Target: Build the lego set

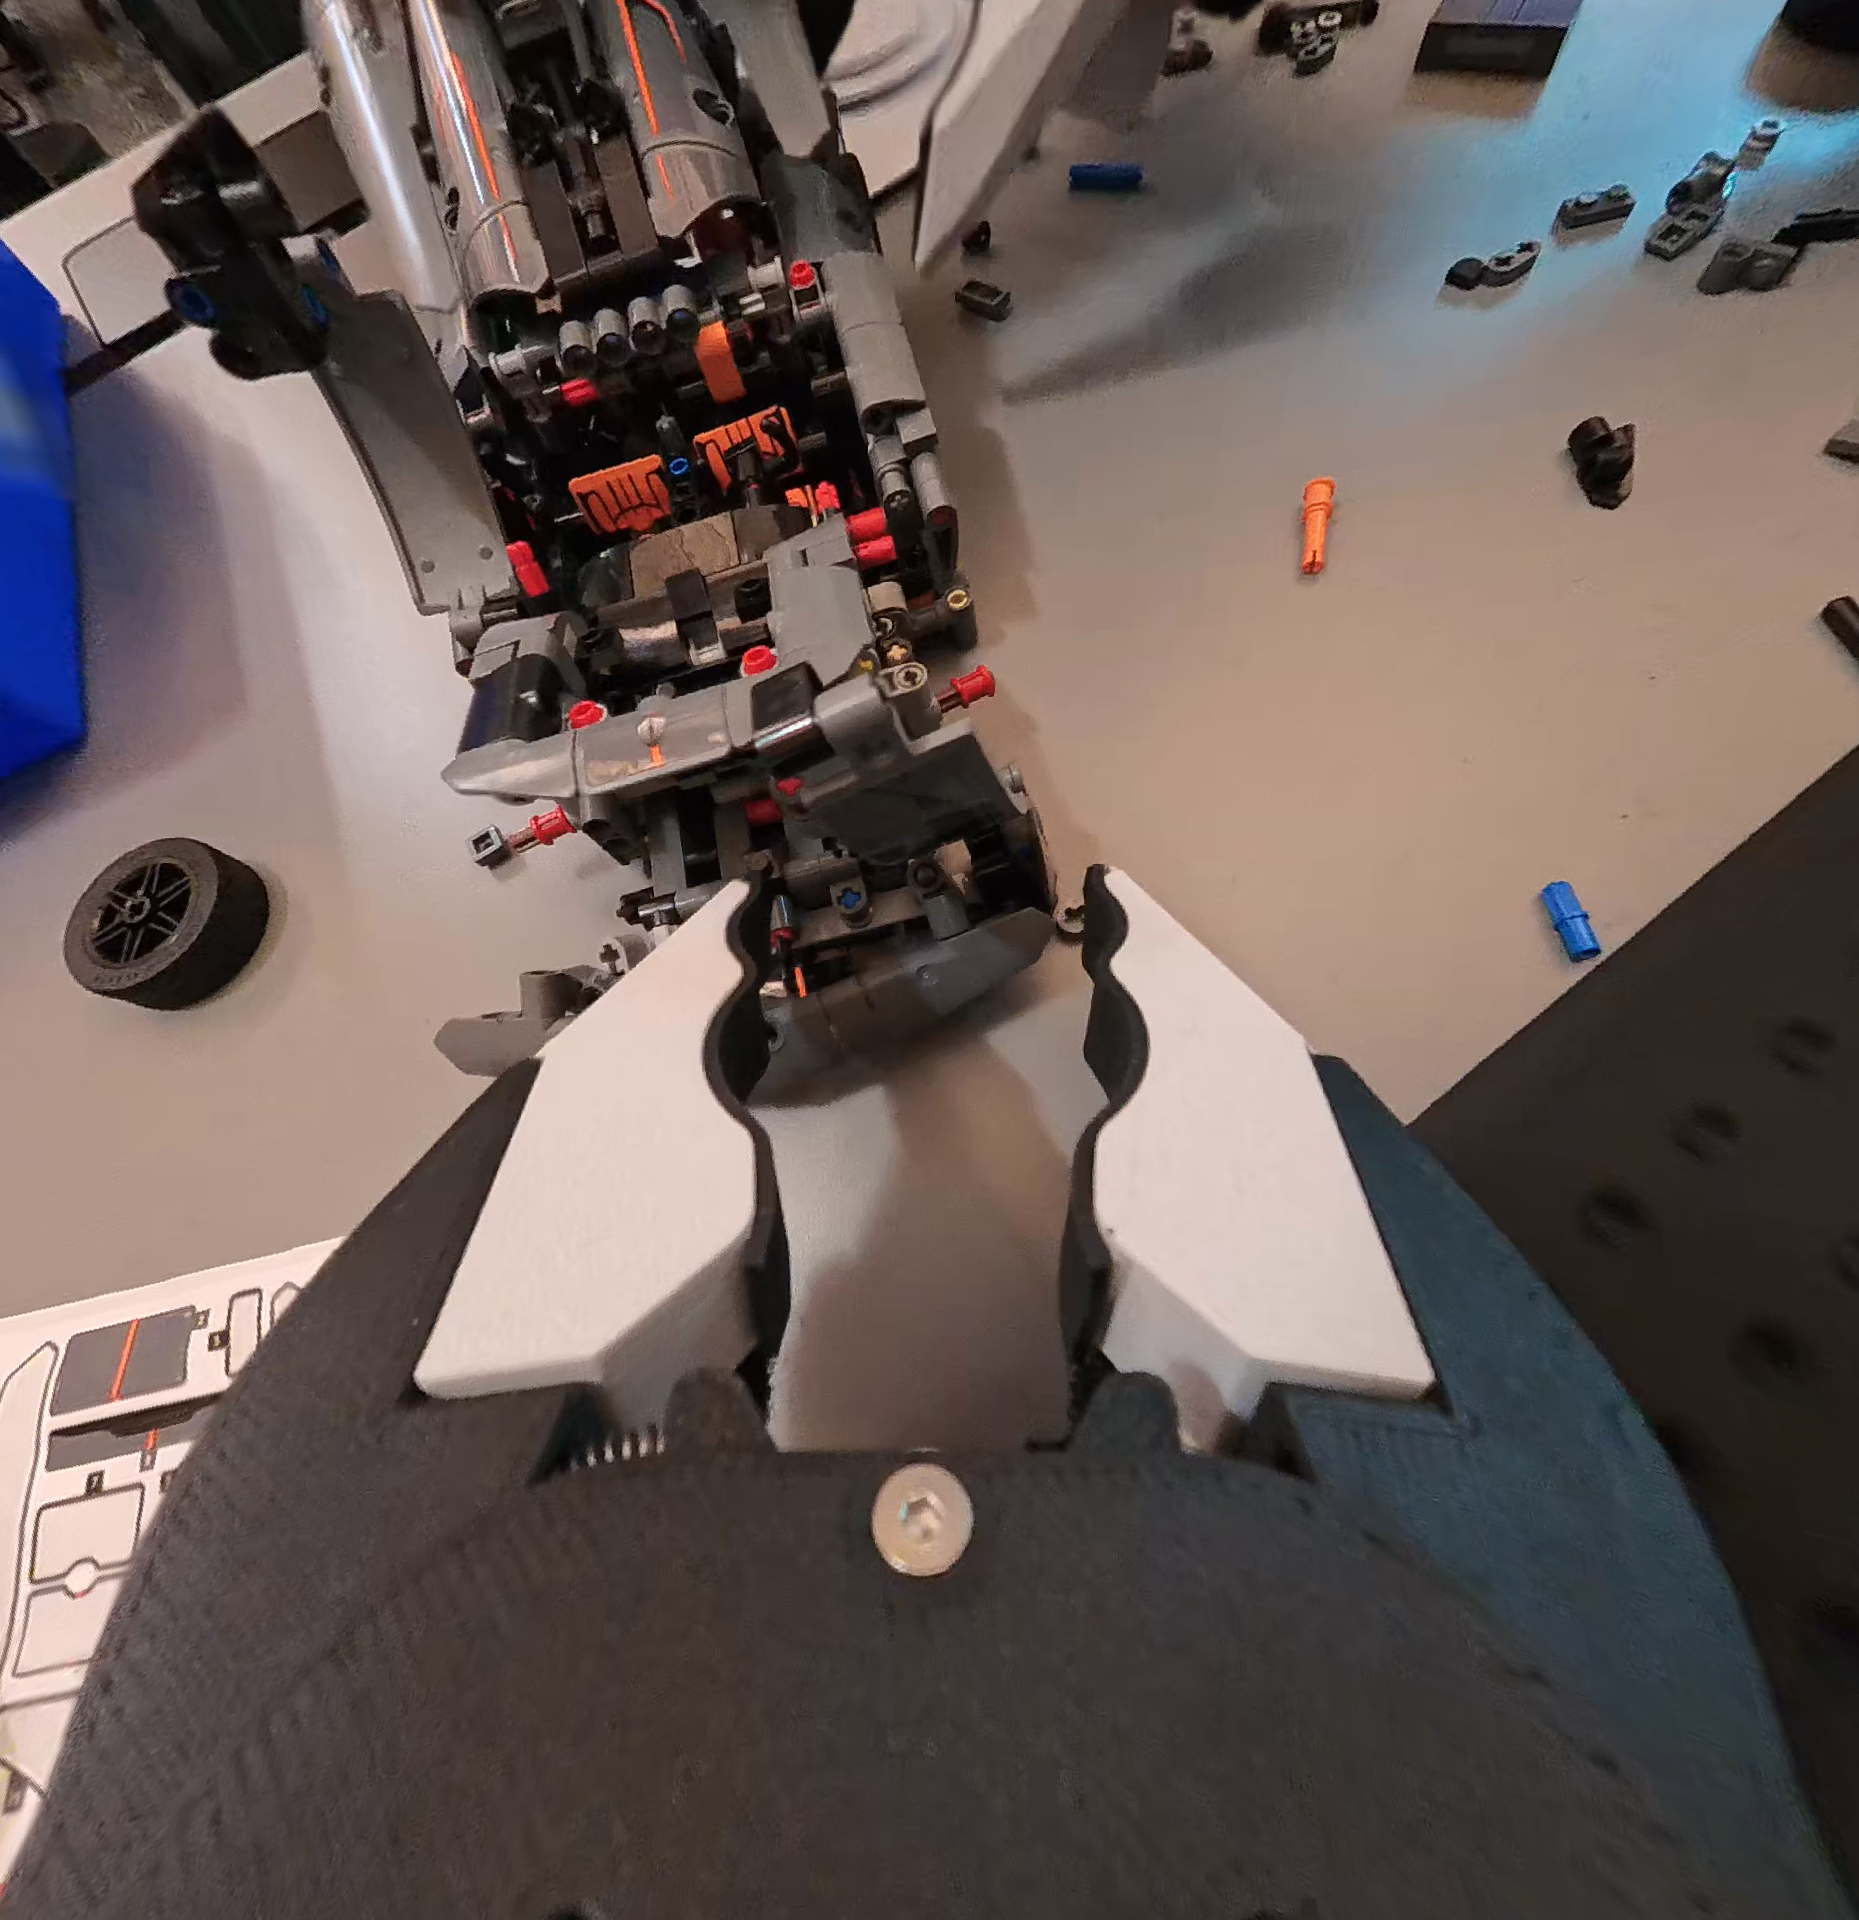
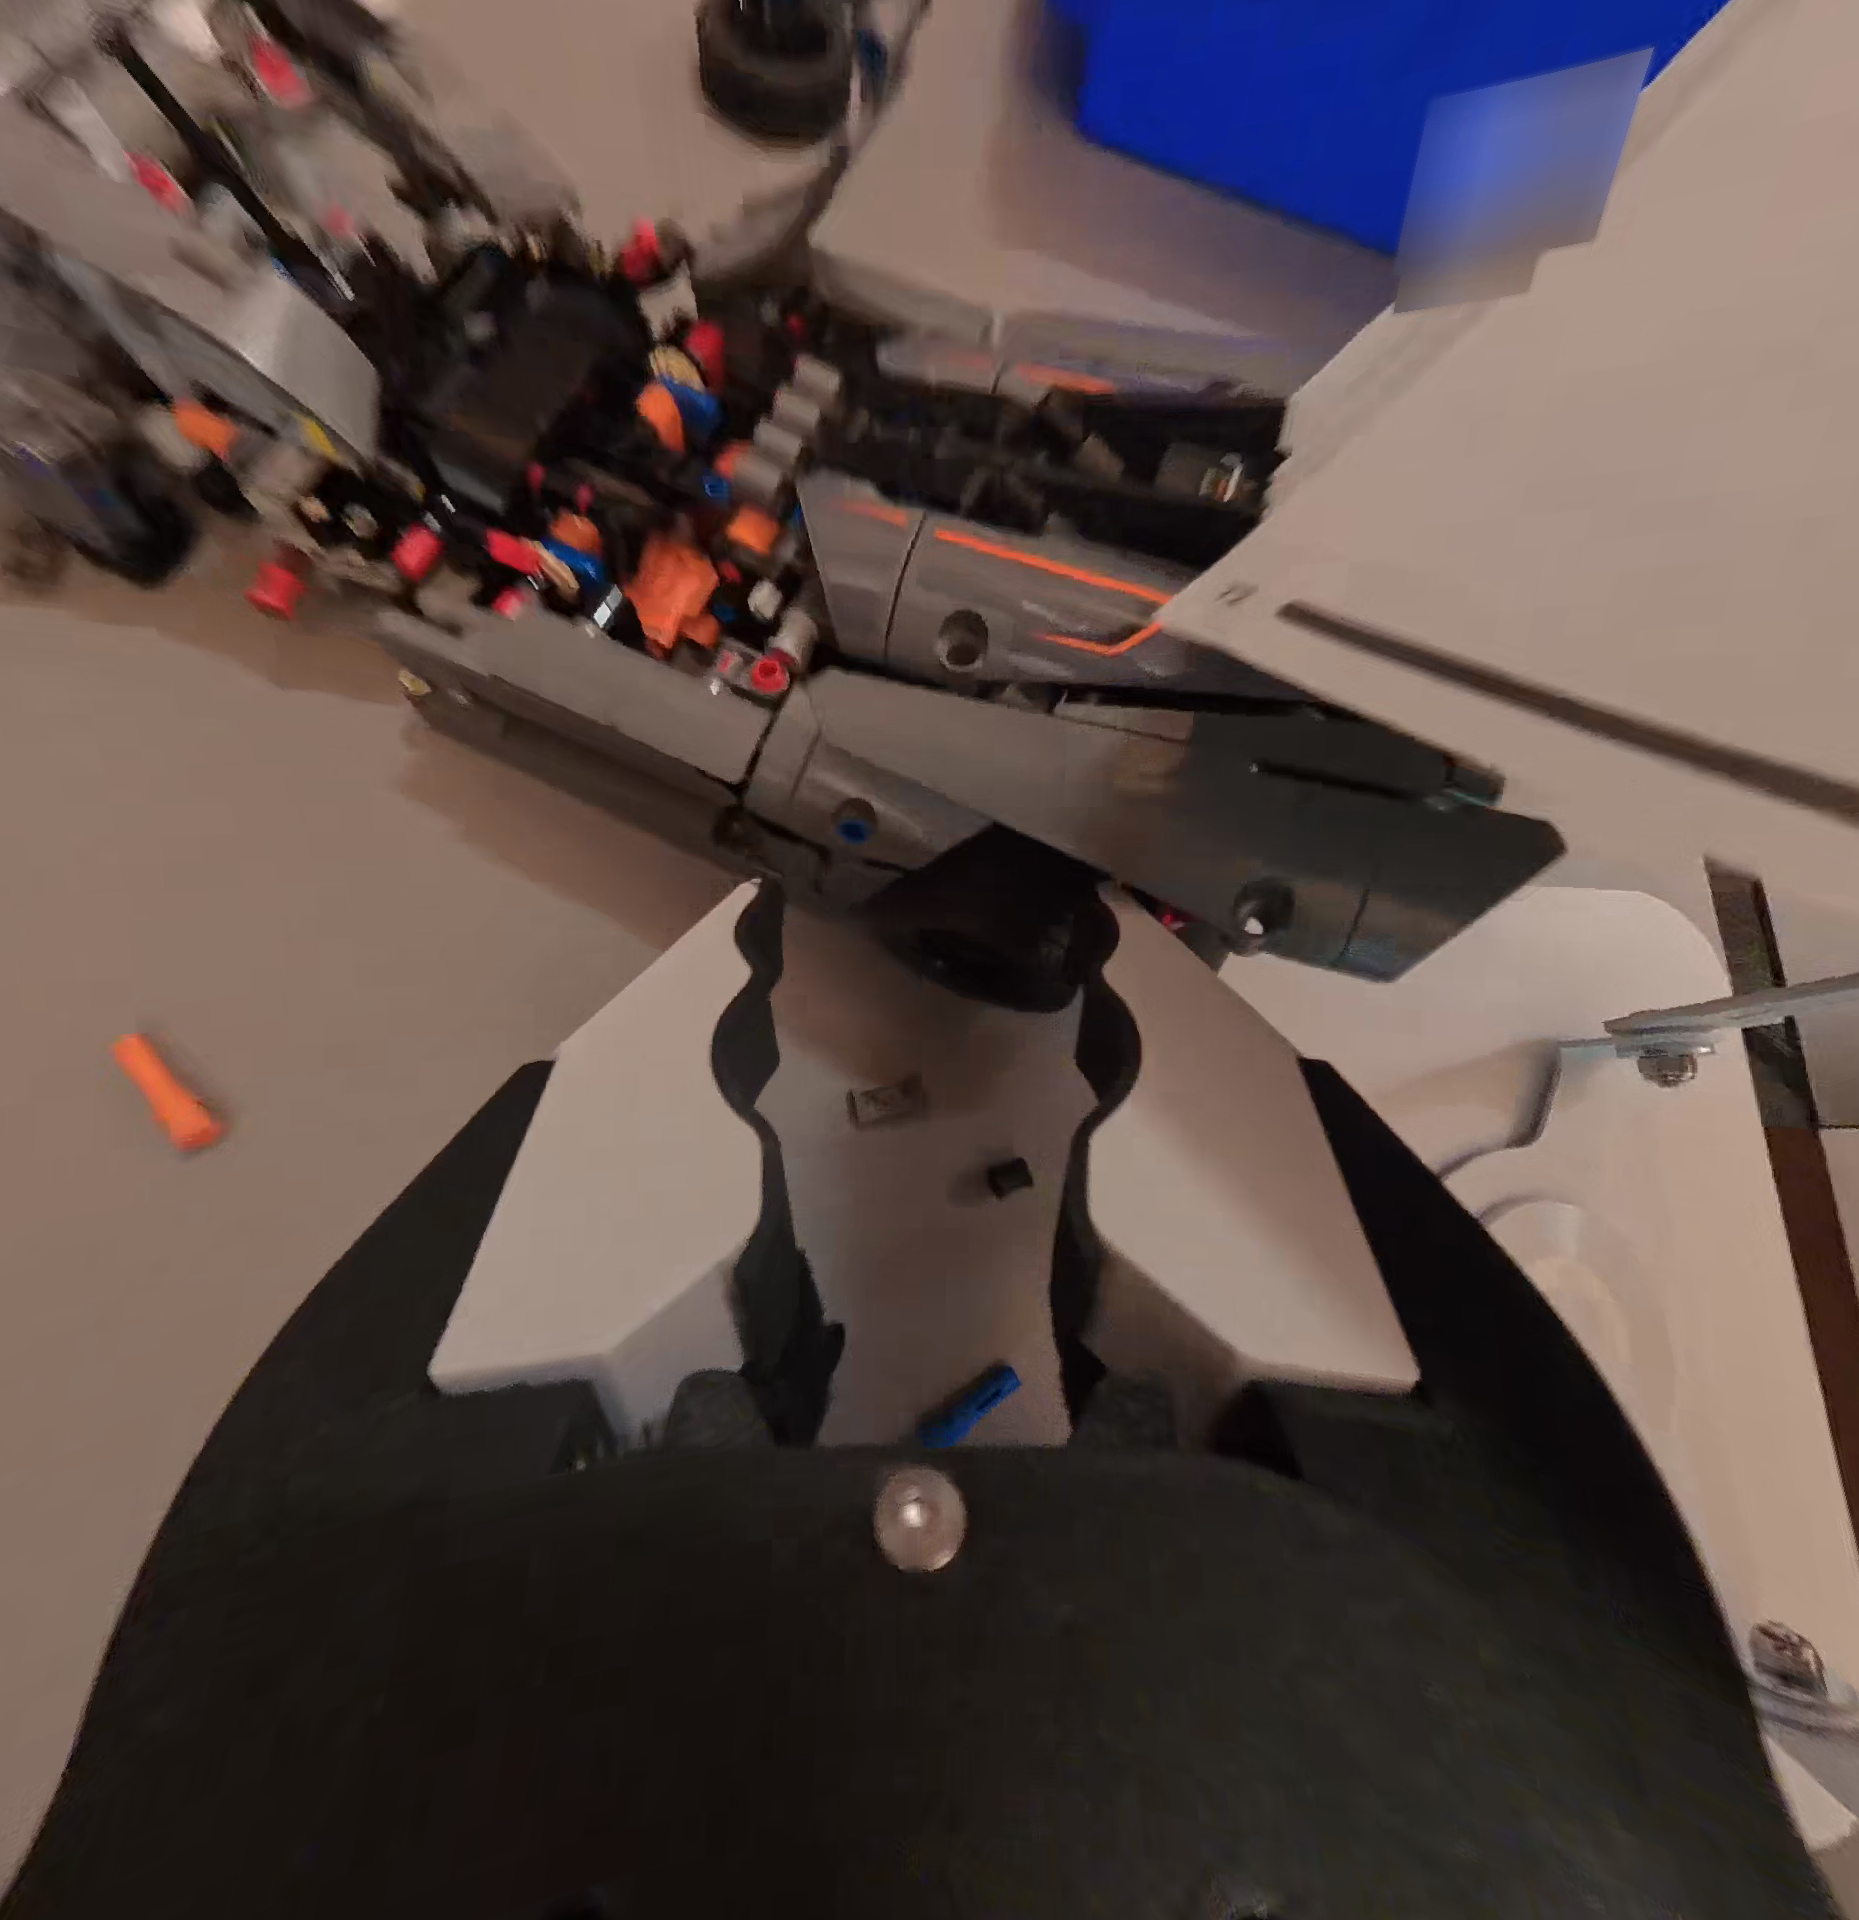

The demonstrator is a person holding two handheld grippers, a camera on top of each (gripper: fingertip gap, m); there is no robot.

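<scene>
Grey lego model (image 1: 696, 540) lying on the table (image 1: 1268, 748); left gripper (image 1: 920, 904) fingers spread around its near end, right gripper (image 2: 930, 914) fingers spread at its dark side panel; loose wheel (image 1: 166, 923) just beside the model.

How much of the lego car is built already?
Lots: the car body has its grey panels and orange-striped rear on. Both grippers, left and right, are open at the car, holding nothing. Left over: a loose wheel, an orange pin and small pieces.
</scene>
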